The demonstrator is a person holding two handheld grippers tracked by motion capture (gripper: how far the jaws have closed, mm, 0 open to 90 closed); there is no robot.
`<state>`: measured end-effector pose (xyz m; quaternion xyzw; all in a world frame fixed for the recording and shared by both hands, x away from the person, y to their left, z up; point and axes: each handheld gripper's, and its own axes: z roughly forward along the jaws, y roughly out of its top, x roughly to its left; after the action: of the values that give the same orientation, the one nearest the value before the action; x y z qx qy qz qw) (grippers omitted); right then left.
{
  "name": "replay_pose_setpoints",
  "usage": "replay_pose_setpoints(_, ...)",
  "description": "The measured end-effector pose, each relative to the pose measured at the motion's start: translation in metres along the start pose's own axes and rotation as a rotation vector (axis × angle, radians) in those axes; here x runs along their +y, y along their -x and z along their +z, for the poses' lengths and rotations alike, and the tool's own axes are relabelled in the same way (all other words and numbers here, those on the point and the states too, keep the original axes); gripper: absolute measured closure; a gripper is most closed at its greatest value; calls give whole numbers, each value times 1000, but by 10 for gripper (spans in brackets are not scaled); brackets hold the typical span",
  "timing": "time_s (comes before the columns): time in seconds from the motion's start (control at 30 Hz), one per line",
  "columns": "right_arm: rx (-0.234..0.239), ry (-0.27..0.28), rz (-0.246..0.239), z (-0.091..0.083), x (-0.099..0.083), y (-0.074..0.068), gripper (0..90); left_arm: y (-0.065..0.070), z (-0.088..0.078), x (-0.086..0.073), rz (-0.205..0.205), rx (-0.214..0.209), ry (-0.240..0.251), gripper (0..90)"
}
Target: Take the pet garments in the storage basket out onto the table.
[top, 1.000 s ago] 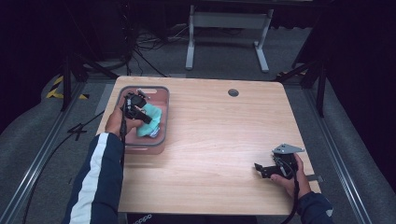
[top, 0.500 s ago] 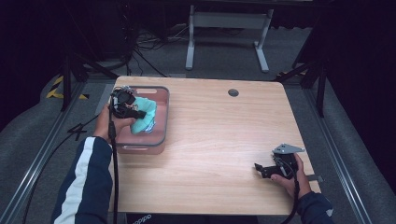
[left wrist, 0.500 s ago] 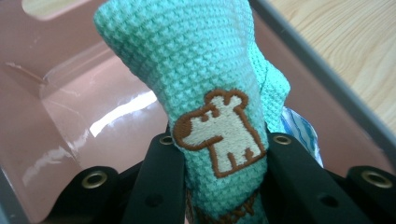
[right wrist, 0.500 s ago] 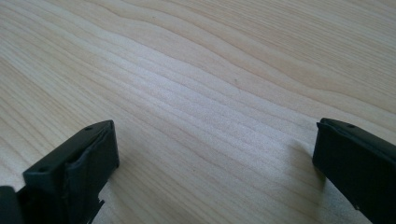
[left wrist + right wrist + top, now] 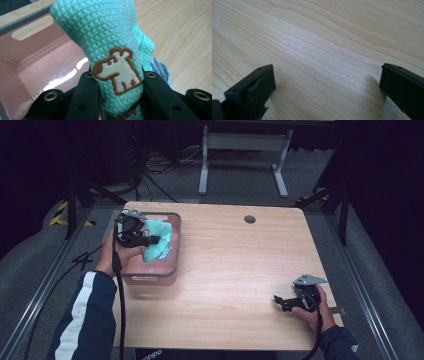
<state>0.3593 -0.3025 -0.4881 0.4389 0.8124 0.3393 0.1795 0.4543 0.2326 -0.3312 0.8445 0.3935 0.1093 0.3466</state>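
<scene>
1. Left claw [image 5: 156,239]: pinching a mint-green knitted cloth [image 5: 110,42] with an embroidered dog patch; the jaws press the fabric on both sides in the left gripper view. The cloth is held above the pink tray [image 5: 172,270], which sits at the left edge of the bench [image 5: 240,270]

2. Risk, grip: only a bunched fold appears to be caught. The soft knit could slide out between the jaws if the hand swings sharply, and the cloth would drop back into the tray or onto the bench

3. Risk, snagging: a blue-striped fabric [image 5: 160,67] shows just beside the cloth at its right. Whether it is a separate piece cannot be told; if tangled, it may be dragged out as well

4. Risk, tray: a hanging end could catch on the tray rim and shift or tip the tray off the near bench edge

5. Right claw [image 5: 278,302]: spread wide, nothing between the jaws, low over bare wood at the right. It is well apart from the cloth, so it cannot steady the tray or the fabric as placed
</scene>
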Motion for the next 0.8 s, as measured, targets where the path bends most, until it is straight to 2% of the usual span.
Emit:
replay_pose_setpoints(0.27,0,0,1,0,0,1,6,17,-6,7,44,-28,34,766)
replay_pose_setpoints(0.53,0,1,3,-1,-1,2,6,37,-4,16,81,-63,51,766)
replay_pose_setpoints(0.67,0,1,4,-1,-1,2,5,55,6,23,123,-92,51,766)
replay_pose_setpoints(0.7,0,1,4,-1,-1,2,6,55,6,23,123,-92,51,766)
replay_pose_setpoints(0.8,0,1,4,-1,-1,2,5,70,15,29,163,-116,42,766)
